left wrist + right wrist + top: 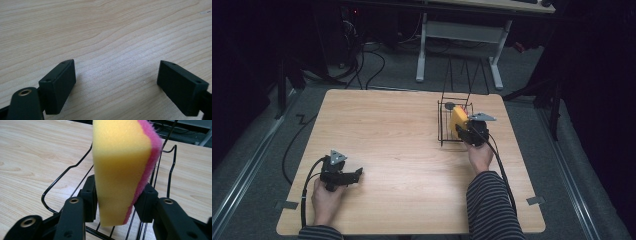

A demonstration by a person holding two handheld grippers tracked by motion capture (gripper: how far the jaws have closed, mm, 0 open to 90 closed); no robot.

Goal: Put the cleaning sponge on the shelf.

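Note:
A yellow sponge with a pink scouring side stands on edge between the jaws of my right gripper, which is shut on it. In the right gripper view both pads press the lower part of the sponge, held just above the black wire basket. The basket stands at the right back of the wooden table. My left gripper rests low near the front left of the table. Its jaws stand wide apart in the left gripper view, so the left gripper is open over bare wood.
A round dark object lies at the basket's far corner. Beyond the table stands a desk on white legs, with cables across the grey floor. Open tabletop lies between the two hands.

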